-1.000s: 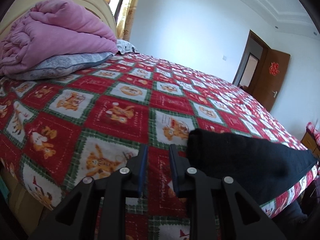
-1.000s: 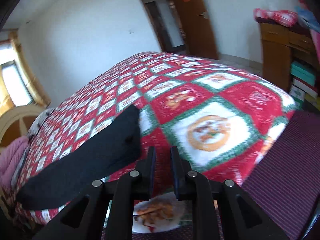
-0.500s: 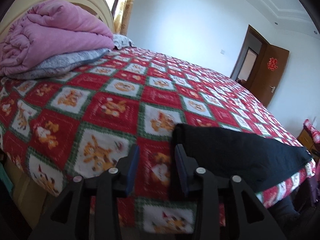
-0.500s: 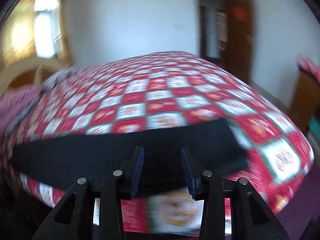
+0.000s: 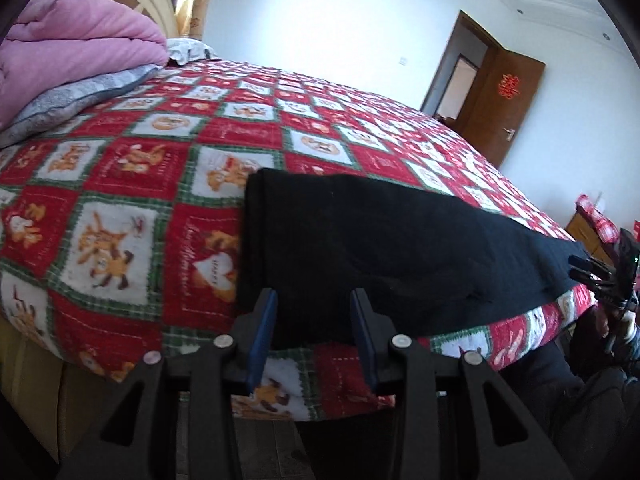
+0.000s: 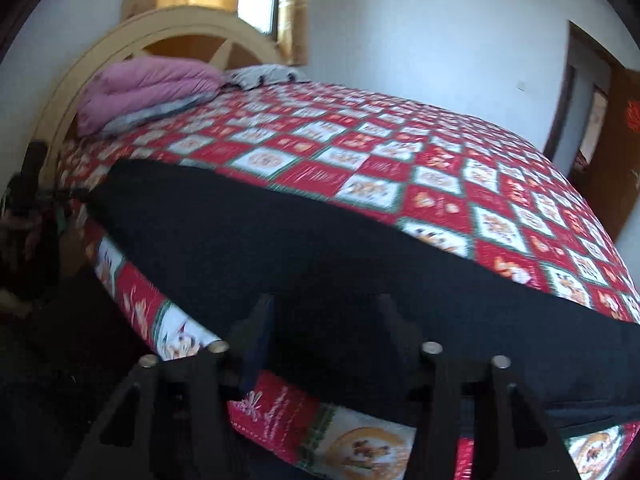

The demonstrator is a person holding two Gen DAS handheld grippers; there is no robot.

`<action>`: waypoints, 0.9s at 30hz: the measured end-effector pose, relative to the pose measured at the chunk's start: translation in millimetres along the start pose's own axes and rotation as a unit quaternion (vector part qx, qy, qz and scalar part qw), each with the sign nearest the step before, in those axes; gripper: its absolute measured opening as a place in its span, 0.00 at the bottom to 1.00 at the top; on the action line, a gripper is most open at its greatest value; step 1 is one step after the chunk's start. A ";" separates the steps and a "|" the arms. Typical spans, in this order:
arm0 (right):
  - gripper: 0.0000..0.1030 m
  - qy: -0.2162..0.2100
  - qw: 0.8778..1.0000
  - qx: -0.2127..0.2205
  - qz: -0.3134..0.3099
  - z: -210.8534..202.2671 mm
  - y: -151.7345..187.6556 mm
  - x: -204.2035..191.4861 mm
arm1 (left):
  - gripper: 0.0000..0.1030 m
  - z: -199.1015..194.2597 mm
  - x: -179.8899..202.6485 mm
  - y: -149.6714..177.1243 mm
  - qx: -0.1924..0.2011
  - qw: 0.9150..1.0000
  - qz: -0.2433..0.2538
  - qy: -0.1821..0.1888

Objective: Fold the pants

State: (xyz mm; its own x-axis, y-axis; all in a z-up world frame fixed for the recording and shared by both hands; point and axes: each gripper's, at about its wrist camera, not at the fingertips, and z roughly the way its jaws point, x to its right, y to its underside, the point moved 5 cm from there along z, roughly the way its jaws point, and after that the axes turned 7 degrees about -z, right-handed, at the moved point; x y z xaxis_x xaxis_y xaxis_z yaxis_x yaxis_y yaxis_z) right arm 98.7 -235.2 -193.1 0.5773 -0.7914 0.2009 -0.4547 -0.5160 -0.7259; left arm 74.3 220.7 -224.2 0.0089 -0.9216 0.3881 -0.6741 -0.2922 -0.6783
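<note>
Item: long black fabric pants (image 5: 400,240), lying in a flat strip along the near edge of the red patterned bedspread (image 5: 132,184).

Long axis: runs crosswise, from one gripper to the other.

Left gripper (image 5: 314,312): at the pants' left end, fingers spread, cloth edge just ahead, unpinched.

Right gripper (image 6: 326,320): at the strip's near edge, fingers just opened wider, nothing held.

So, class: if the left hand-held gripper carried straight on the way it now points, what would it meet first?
Most likely the black pants lying along the near edge of the bed. The left hand-held gripper points down at their near hem with open jaws and nothing in between, though depth is hard to judge.
</note>
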 end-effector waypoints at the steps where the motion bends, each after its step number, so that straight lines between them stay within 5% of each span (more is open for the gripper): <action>1: 0.53 0.002 1.000 -0.001 -0.007 1.4 2.7 -2.0 | 0.38 -0.5 0.7 0.3 0.000 1.000 0.003 0.002; 5: 0.53 -0.002 1.000 -0.003 0.013 7.6 9.7 6.3 | 0.38 -5.9 -0.1 -2.1 -0.003 1.000 -0.005 0.025; 9: 0.53 0.007 0.999 -0.003 0.039 7.5 13.9 17.7 | 0.64 -12.1 -6.5 -3.7 0.006 0.999 -0.029 0.033; 17: 0.53 0.012 0.999 0.005 0.030 6.1 13.9 12.9 | 0.64 0.2 -0.6 4.4 -0.012 0.999 -0.016 0.033; 23: 0.53 0.012 1.000 0.001 0.016 10.0 15.7 5.5 | 0.53 7.9 -2.0 8.7 -0.017 1.000 0.001 0.000; 27: 0.53 0.013 1.000 0.002 0.015 10.3 16.1 4.7 | 0.23 9.4 -5.0 9.4 -0.019 1.000 0.015 -0.017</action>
State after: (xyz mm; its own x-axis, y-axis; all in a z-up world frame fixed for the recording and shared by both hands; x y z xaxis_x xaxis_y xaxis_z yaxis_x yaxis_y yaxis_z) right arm 101.1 -243.9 -210.5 0.5455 -0.8149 0.1957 -0.4696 -0.4906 -0.7340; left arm 74.9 220.2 -238.4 0.0135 -0.9382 0.3459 -0.7022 -0.2551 -0.6647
